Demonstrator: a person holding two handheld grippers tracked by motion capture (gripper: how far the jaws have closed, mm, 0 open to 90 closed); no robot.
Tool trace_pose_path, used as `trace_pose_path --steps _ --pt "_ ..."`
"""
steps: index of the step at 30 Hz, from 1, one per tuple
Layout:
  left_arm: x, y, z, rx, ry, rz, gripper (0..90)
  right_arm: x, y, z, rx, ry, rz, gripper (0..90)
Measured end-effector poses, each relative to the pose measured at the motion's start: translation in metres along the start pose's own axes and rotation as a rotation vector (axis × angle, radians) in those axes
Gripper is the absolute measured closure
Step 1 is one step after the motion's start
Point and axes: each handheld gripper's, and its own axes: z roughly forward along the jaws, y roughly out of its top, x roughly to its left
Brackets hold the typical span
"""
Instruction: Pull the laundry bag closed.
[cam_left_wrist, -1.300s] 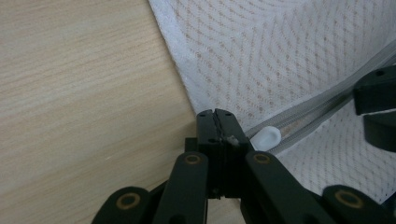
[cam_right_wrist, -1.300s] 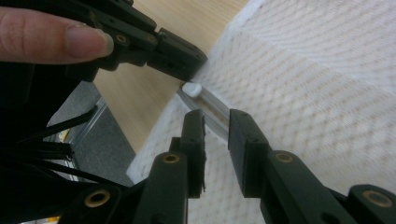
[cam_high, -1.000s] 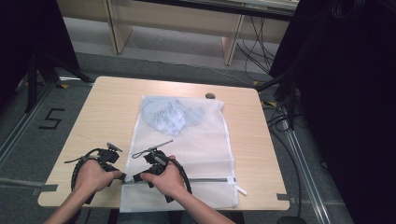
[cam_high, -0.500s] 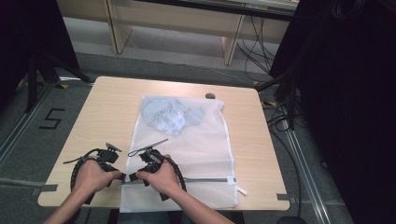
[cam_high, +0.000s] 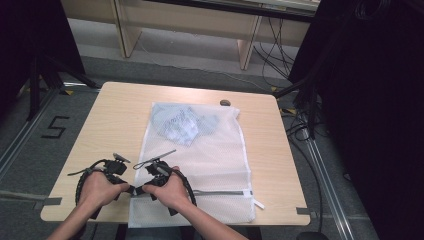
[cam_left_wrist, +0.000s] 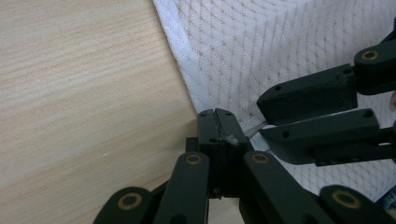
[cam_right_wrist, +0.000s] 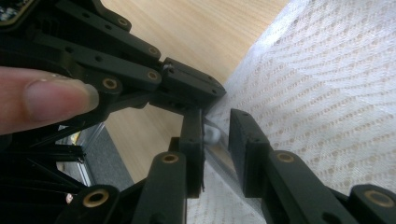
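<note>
A white mesh laundry bag (cam_high: 210, 160) lies flat on the wooden table (cam_high: 120, 115), with blue clothes (cam_high: 182, 122) inside its far end. A grey zipper (cam_high: 220, 192) runs across its near end. Both grippers meet at the zipper's left end. My left gripper (cam_high: 131, 190) (cam_left_wrist: 217, 128) is shut, pinching the bag's corner at the edge of the mesh (cam_left_wrist: 261, 46). My right gripper (cam_high: 141, 190) (cam_right_wrist: 217, 140) stands right beside it, jaws slightly apart, with the pale zipper pull (cam_right_wrist: 212, 133) between them. The left gripper (cam_right_wrist: 196, 86) looms close in the right gripper view.
A small dark object (cam_high: 225, 103) lies near the table's far edge, just beyond the bag. Cables and black stands surround the table on the floor. A fingertip (cam_right_wrist: 46, 98) rests on the left gripper's linkage.
My right gripper slid left along the zipper until it met the left gripper, then stopped. The left gripper stayed put on the bag's corner.
</note>
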Motion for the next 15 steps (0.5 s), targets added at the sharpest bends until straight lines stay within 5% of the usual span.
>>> trace_pose_path --steps 1,3,15 --pt "-0.003 -0.001 0.0 0.002 -0.008 -0.044 89.9 -0.002 0.001 0.001 0.002 -0.004 -0.03 76.6" --pt "0.0 0.0 0.0 0.001 -0.001 0.003 89.8 0.001 0.001 0.0 0.014 0.003 0.011 77.5" --pt "0.001 0.0 -0.001 0.009 -0.008 -0.004 89.9 0.008 0.002 0.0 0.022 0.012 -0.014 83.5"
